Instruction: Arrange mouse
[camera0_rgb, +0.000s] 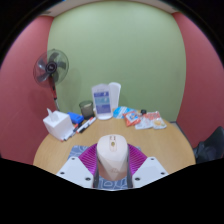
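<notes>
A white computer mouse (113, 157) with a small orange scroll wheel sits between my gripper's (112, 166) two fingers. The magenta pads (93, 156) press against both of its sides, so the gripper is shut on the mouse. The mouse is held above the near part of a round wooden table (165, 145). A patterned mat edge (77, 150) shows just left of the fingers, under the mouse area.
At the table's back stand a white box (57, 124), a dark cup (87, 108), a white and blue container (107, 99) and packets (150, 119). A black fan (51, 69) stands at the left before a red and green wall.
</notes>
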